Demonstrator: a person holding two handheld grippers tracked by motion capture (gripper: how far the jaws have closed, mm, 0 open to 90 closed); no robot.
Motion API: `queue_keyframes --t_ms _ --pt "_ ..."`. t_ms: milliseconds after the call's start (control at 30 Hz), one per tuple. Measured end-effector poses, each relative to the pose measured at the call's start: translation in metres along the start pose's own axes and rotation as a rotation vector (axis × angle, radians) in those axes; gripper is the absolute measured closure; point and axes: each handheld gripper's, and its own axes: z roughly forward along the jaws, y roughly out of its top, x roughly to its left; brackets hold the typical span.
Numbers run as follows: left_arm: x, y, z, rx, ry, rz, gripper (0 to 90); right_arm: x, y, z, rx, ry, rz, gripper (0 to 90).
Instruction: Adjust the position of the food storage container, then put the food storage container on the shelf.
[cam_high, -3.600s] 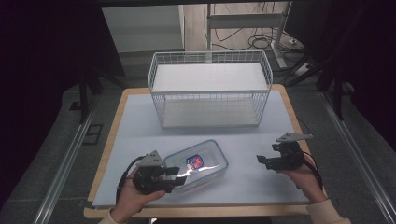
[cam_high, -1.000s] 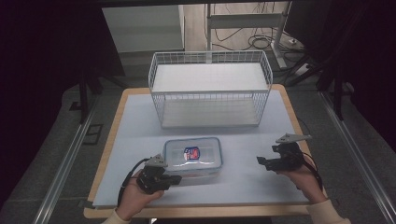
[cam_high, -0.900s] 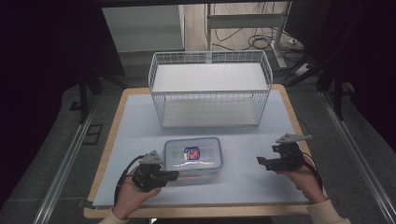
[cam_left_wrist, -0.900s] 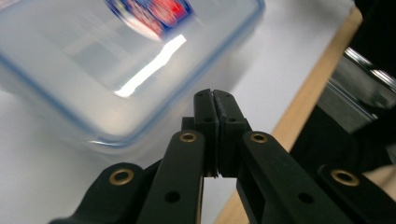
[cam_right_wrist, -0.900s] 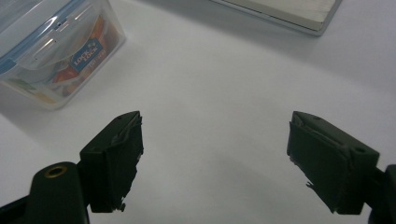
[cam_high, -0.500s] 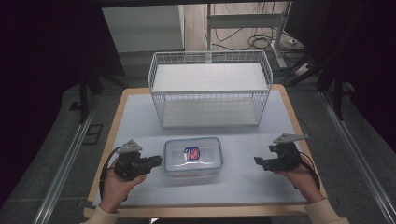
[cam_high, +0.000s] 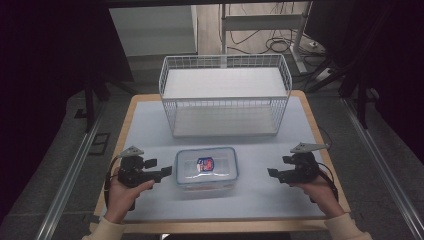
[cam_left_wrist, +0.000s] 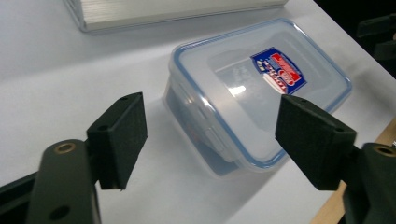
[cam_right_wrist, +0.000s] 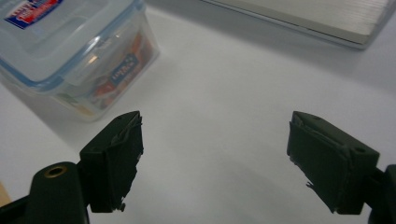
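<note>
Bright table, dark surround, overhead light.
High view: white mat (cam_high: 260, 200) well lit, room edges near black, frame soft and low in detail. Glare patch on container lid (cam_left_wrist: 243, 86); soft shadow beneath the container. Near jaws slightly blurred in both gripper views.

A wood-edged table (cam_high: 127, 125) carries a pale mat (cam_high: 150, 130). On the mat rest 1 wire basket (cam_high: 225, 97) and 1 lidded plastic container (cam_high: 206, 168), just apart.
</note>
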Motion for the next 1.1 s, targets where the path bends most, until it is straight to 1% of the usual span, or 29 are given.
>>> queue_keyframes --t_ms 67,133,200,233,300,400,533,567,667,767,833,867,933,1000,1100 --pt "0.002 0.0 0.001 0.008 0.003 -0.004 22.0 0.001 0.001 0.0 -0.003 0.007 0.003 18.0" --pt "0.004 -0.001 0.001 0.018 0.004 -0.014 21.0 0.003 0.002 0.001 -0.004 0.01 -0.006 18.0" --pt "0.007 0.0 0.003 0.03 -0.004 -0.034 19.2 0.008 0.003 0.004 0.0 0.02 -0.011 17.6" --pt "0.008 0.0 0.003 0.03 -0.007 -0.042 19.2 0.008 0.003 0.004 0.0 0.02 -0.011 17.6" --pt "0.011 0.002 0.006 0.053 -0.02 -0.057 19.1 0.011 0.003 0.005 0.004 0.026 -0.007 17.6" --pt "0.016 0.004 0.014 0.084 -0.047 -0.083 18.3 0.014 0.002 0.006 0.009 0.029 -0.012 17.6" --pt "0.019 0.005 0.021 0.099 -0.073 -0.097 18.3 0.016 0.002 0.007 0.014 0.024 -0.026 17.6" --pt "0.02 0.005 0.023 0.109 -0.08 -0.096 18.3 0.017 0.002 0.009 0.015 0.02 -0.033 17.7" --pt "0.024 0.005 0.03 0.118 -0.106 -0.12 18.7 0.017 0.003 0.01 0.019 0.021 -0.034 17.6" --pt "0.029 0.006 0.036 0.123 -0.14 -0.155 18.6 0.019 0.002 0.012 0.026 0.024 -0.039 17.6" --pt "0.03 0.005 0.041 0.133 -0.162 -0.17 18.7 0.019 0.002 0.013 0.031 0.025 -0.043 17.6" --pt "0.03 0.005 0.044 0.13 -0.179 -0.19 18.7 0.019 0.002 0.013 0.031 0.025 -0.043 17.6" --pt "0.03 0.002 0.048 0.142 -0.209 -0.209 18.5 0.02 0.002 0.014 0.031 0.024 -0.042 17.7" --pt "0.03 0.0 0.052 0.148 -0.216 -0.22 18.6 0.02 0.002 0.014 0.032 0.023 -0.043 17.6" --pt "0.029 -0.002 0.057 0.166 -0.224 -0.226 18.5 0.02 0.002 0.014 0.033 0.022 -0.042 17.7"
